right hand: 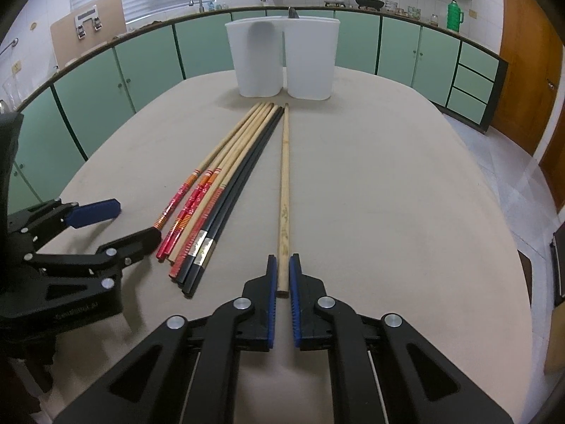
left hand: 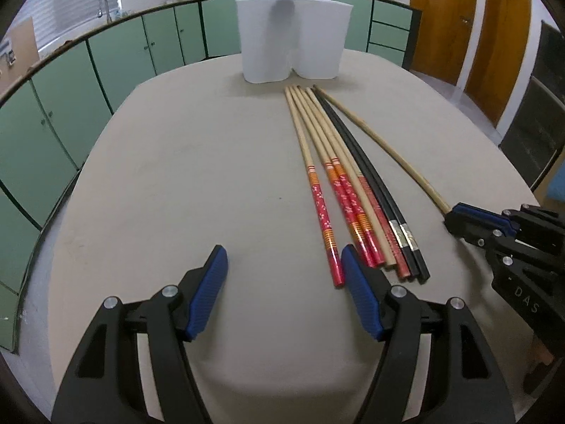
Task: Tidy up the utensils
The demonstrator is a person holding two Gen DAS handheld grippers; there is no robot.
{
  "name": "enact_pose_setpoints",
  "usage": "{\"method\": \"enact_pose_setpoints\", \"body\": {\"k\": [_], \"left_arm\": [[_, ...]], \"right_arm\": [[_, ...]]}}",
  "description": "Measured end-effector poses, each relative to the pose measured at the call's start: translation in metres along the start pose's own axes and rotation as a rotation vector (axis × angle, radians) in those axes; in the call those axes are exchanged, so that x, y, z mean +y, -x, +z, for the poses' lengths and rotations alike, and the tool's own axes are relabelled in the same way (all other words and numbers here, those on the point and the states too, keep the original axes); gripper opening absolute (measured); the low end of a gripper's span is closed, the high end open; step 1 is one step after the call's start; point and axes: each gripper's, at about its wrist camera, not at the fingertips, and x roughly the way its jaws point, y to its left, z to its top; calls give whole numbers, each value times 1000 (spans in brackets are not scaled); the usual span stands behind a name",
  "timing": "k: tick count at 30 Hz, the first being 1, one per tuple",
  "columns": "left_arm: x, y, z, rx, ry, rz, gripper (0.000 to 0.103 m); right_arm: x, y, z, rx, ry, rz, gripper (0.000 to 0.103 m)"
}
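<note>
You are working at a matte beige table (right hand: 388, 183) with rounded edges, in a kitchen of pale green cabinets (right hand: 148, 60) and white tile. Your right gripper (right hand: 281, 275) has its ribbed blue pads (right hand: 271, 300) closed in on the butt end of a plain wooden chopstick (right hand: 284, 183) — a slim round rod lying straight along the tabletop toward the far edge. Your left gripper (left hand: 284, 265) sits spread wide and grips nothing, its right pad just beside the ends of the bundle. That bundle lies between the two grippers: bamboo chopsticks with glossy red patterned handles (left hand: 323, 212) and orange bands, then a black lacquered pair (left hand: 374, 194) with metallic bands near the butt ends, all fanned slightly and converging at their tips. Just beyond the tips stands a translucent white plastic holder (right hand: 282, 60) — two smooth rounded compartments joined side by side, upright near the table's far edge.
</note>
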Motion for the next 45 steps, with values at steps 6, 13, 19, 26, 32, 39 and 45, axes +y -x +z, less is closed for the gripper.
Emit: {"method": "enact_pose_setpoints", "body": {"k": [6,13,19,26,32,39,45], "left_arm": [[2,2,-1,-5,12,1,64],[-4,3,-1,-13,18,-5,44],[-13,3,0,-16,7,-25,5],[-7,16,4,-45,34,-28,5],[0,64,33,-169,18,-11,5],[8,110,71,-308,0,-9,5],[11,122,106,-376,-14,-20,5]], "right_arm": [[0,1,-1,-3,0,8,8],[3,0,0,-1,26,-17,7],[0,1,1,-9,6,-16,7],[-9,20,8,-64,2,-11,7],[-19,51,33,-140,14,2,7],[-35,86,73,-214,14,33,7],[-48,100,111,-246,21,63,7]]}}
